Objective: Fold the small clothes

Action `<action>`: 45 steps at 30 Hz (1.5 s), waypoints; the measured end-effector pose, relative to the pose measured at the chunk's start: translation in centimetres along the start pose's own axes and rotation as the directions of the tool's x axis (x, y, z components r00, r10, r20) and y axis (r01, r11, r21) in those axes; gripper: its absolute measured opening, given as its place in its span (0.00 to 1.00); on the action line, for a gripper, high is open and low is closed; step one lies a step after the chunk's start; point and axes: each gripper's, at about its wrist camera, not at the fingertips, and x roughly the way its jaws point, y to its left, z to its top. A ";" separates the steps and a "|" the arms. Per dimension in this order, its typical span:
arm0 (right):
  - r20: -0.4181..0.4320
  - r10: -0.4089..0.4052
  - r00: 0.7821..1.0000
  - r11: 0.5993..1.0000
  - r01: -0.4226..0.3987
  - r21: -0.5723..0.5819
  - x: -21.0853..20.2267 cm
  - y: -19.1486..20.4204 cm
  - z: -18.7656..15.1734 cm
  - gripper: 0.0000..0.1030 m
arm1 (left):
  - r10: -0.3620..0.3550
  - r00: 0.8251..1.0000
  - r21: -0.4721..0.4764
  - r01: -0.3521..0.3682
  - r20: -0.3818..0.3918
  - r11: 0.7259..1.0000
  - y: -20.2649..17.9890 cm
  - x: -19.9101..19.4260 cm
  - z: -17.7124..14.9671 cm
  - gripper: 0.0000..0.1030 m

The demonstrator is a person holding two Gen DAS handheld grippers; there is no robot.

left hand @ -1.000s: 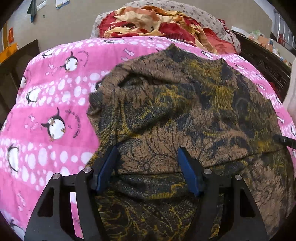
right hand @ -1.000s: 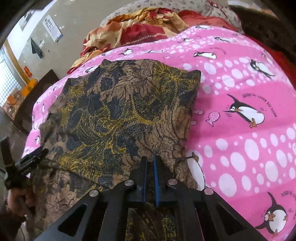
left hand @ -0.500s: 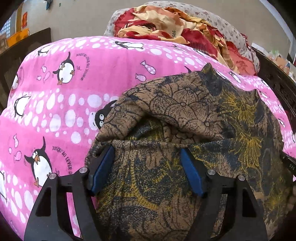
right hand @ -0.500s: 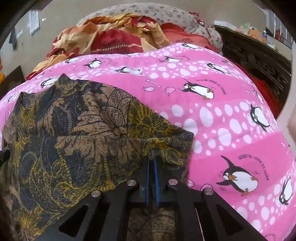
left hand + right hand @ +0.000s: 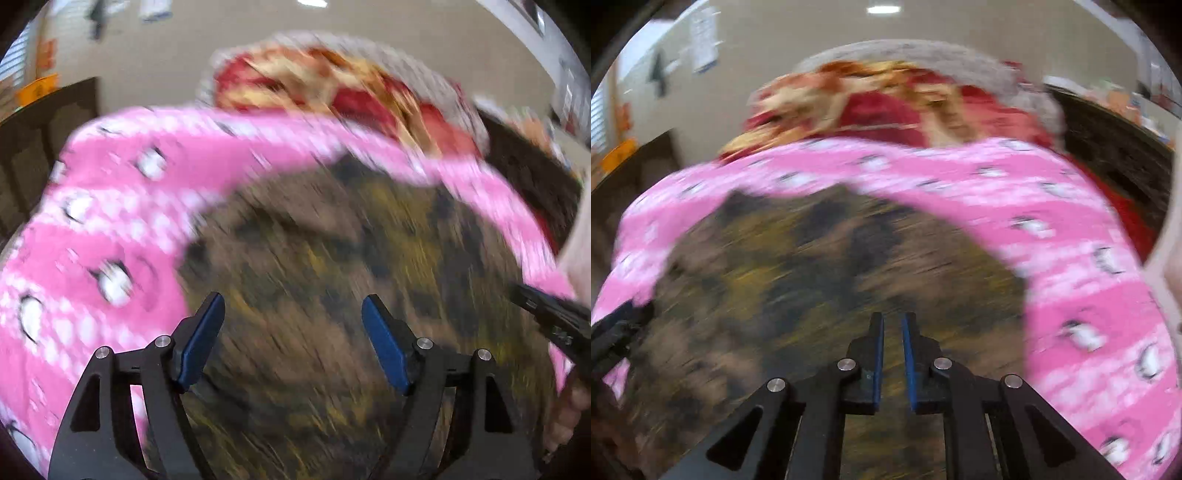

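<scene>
Both your grippers are clear of the garment on the bed.
The brown-and-yellow patterned garment (image 5: 351,295) lies on the pink penguin blanket (image 5: 110,221). Your left gripper (image 5: 293,332) stands wide, gripping nothing; your right gripper (image 5: 890,354), above the garment, has just parted narrowly, nothing between.

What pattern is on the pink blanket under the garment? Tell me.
White dots and black-and-white penguins on the pink blanket, blurred; clearest in the right wrist view.
</scene>
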 end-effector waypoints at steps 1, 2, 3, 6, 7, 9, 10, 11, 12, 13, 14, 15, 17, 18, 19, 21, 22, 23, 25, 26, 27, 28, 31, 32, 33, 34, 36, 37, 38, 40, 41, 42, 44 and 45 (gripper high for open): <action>-0.021 0.018 1.000 1.000 -0.019 -0.026 0.5 1.3 -0.8 0.11 | 0.019 0.998 0.023 -0.017 -0.066 1.000 -0.3 1.5 -0.9 0.76; -0.090 0.013 0.996 0.997 -0.020 -0.074 2.2 3.0 -2.4 0.13 | 0.028 0.997 0.046 -0.025 -0.074 0.999 -0.5 2.2 -1.4 0.77; -0.143 -0.015 0.990 0.995 0.000 -0.102 3.6 3.7 -3.7 0.16 | 0.022 0.997 0.049 -0.018 -0.069 0.999 -0.6 2.0 -1.0 0.77; -0.162 -0.014 0.987 0.994 -0.004 -0.113 2.1 3.4 -3.2 0.17 | -0.010 0.987 0.066 0.021 -0.163 0.998 -0.1 1.3 0.9 0.77; -0.176 0.003 0.984 0.996 -0.020 -0.092 1.4 2.9 -2.9 0.17 | -0.018 0.990 0.076 0.029 -0.142 0.997 0.8 -0.3 1.4 0.77; -0.120 0.038 0.992 0.998 -0.044 -0.050 -2.8 0.9 -2.5 0.17 | -0.022 0.996 0.097 0.031 -0.085 0.995 2.6 -3.6 1.8 0.77; -0.084 0.048 0.995 0.997 -0.052 -0.049 -4.9 0.0 -2.6 0.19 | -0.030 0.998 0.116 0.037 -0.061 0.993 4.1 -5.8 1.5 0.77; -0.050 0.070 0.996 0.996 -0.073 -0.054 -8.0 -1.2 -3.4 0.20 | -0.034 0.998 0.129 0.041 -0.056 0.991 5.1 -7.1 1.1 0.77; -0.039 0.089 0.995 0.994 -0.091 -0.056 -9.5 -1.8 -4.1 0.25 | -0.041 0.997 0.147 0.050 -0.063 0.988 6.6 -8.8 0.2 0.77; -0.027 0.127 0.992 0.990 -0.128 -0.061 -11.7 -2.5 -5.3 0.33 | -0.043 0.996 0.158 0.055 -0.077 0.986 7.7 -10.0 -0.9 0.77; -0.023 0.180 0.983 0.980 -0.181 -0.077 -14.1 -3.7 -7.5 0.38 | -0.042 0.994 0.172 0.060 -0.103 0.983 9.3 -11.6 -2.9 0.77; -0.022 0.199 0.980 0.976 -0.200 -0.086 -15.1 -4.1 -8.5 0.45 | -0.043 0.992 0.176 0.063 -0.119 0.982 10.3 -12.6 -4.6 0.77; -0.009 0.220 0.975 0.969 -0.220 -0.110 -17.7 -4.9 -12.6 0.49 | -0.038 0.983 0.188 0.072 -0.178 0.980 11.8 -14.6 -9.0 0.77; -0.004 0.216 0.976 0.970 -0.215 -0.112 -18.7 -5.2 -14.9 0.49 | -0.045 0.979 0.189 0.084 -0.198 0.978 11.9 -15.3 -10.6 0.77; -0.001 0.211 0.977 0.972 -0.210 -0.109 -19.4 -5.2 -16.4 0.49 | -0.063 0.974 0.188 0.105 -0.217 0.977 11.8 -16.0 -12.2 0.77; 0.011 0.243 0.970 0.966 -0.241 -0.089 -20.6 -5.6 -19.5 0.49 | -0.125 0.954 0.191 0.181 -0.273 0.965 11.0 -17.3 -16.0 0.77; 0.021 0.256 0.966 0.965 -0.254 -0.071 -20.5 -5.8 -20.6 0.49 | -0.145 0.943 0.189 0.208 -0.298 0.960 10.6 -17.7 -17.5 0.77; 0.026 0.259 0.966 0.965 -0.257 -0.056 -20.5 -6.0 -21.1 0.49 | -0.169 0.935 0.180 0.233 -0.313 0.956 10.3 -17.9 -18.4 0.77; 0.043 0.282 0.958 0.959 -0.282 -0.005 -20.9 -6.5 -22.5 0.49 | -0.201 0.933 0.199 0.267 -0.300 0.943 9.6 -18.5 -19.5 0.78; 0.047 0.282 0.958 0.959 -0.283 0.010 -21.0 -6.7 -22.7 0.49 | -0.206 0.931 0.205 0.274 -0.300 0.940 9.4 -18.4 -19.7 0.78; 0.048 0.283 0.958 0.959 -0.284 0.017 -21.0 -6.8 -22.8 0.49 | -0.228 0.924 0.192 0.295 -0.309 0.936 9.6 -18.1 -19.6 0.79; 0.048 0.285 0.957 0.958 -0.286 0.016 -20.9 -6.9 -22.7 0.49 | -0.283 0.903 0.165 0.348 -0.324 0.923 9.8 -17.8 -19.4 0.80; 0.068 0.273 0.960 0.962 -0.273 -0.014 -21.8 -6.7 -22.6 0.49 | -0.430 0.827 0.067 0.483 -0.361 0.873 10.6 -16.9 -18.5 0.80; 0.077 0.267 0.961 0.964 -0.266 -0.019 -22.1 -6.8 -22.5 0.49 | -0.494 0.783 0.025 0.542 -0.377 0.840 10.4 -16.6 -18.4 0.80; 0.087 0.265 0.960 0.964 -0.264 -0.018 -22.4 -6.9 -22.6 0.49 | -0.533 0.751 0.006 0.580 -0.390 0.814 10.0 -16.4 -18.5 0.80; 0.092 0.263 0.960 0.965 -0.263 -0.012 -22.8 -7.0 -22.8 0.49 | -0.542 0.742 0.005 0.592 -0.394 0.806 9.6 -16.5 -18.6 0.80; 0.098 0.257 0.961 0.966 -0.257 -0.009 -23.4 -7.2 -23.2 0.49 | -0.538 0.742 0.033 0.598 -0.401 0.801 8.8 -17.1 -19.0 0.80; 0.096 0.263 0.960 0.965 -0.263 -0.016 -23.9 -7.3 -23.6 0.49 | -0.553 0.730 0.023 0.612 -0.401 0.791 8.9 -17.5 -19.1 0.80; 0.094 0.270 0.958 0.963 -0.269 -0.022 -24.2 -7.5 -23.9 0.49 | -0.564 0.723 0.010 0.618 -0.398 0.786 9.0 -17.9 -19.1 0.80; 0.073 0.281 0.957 0.960 -0.280 -0.028 -24.5 -8.1 -24.7 0.49 | -0.553 0.743 0.024 0.604 -0.378 0.796 9.4 -18.6 -19.2 0.75; 0.059 0.282 0.958 0.959 -0.281 -0.022 -24.4 -8.5 -25.1 0.49 | -0.539 0.758 0.031 0.589 -0.368 0.808 9.6 -18.5 -19.2 0.70; 0.038 0.294 0.955 0.956 -0.294 -0.001 -24.1 -9.2 -25.6 0.49 | -0.527 0.770 0.030 0.574 -0.358 0.818 9.7 -18.2 -19.2 0.64; 0.018 0.344 0.939 0.937 -0.344 0.052 -23.3 -10.4 -26.4 0.49 | -0.525 0.783 0.006 0.558 -0.333 0.830 10.1 -17.9 -19.1 0.57; 0.008 0.364 0.932 0.929 -0.363 0.074 -22.9 -10.7 -26.7 0.49 | -0.518 0.791 0.003 0.549 -0.326 0.836 10.0 -17.7 -19.0 0.48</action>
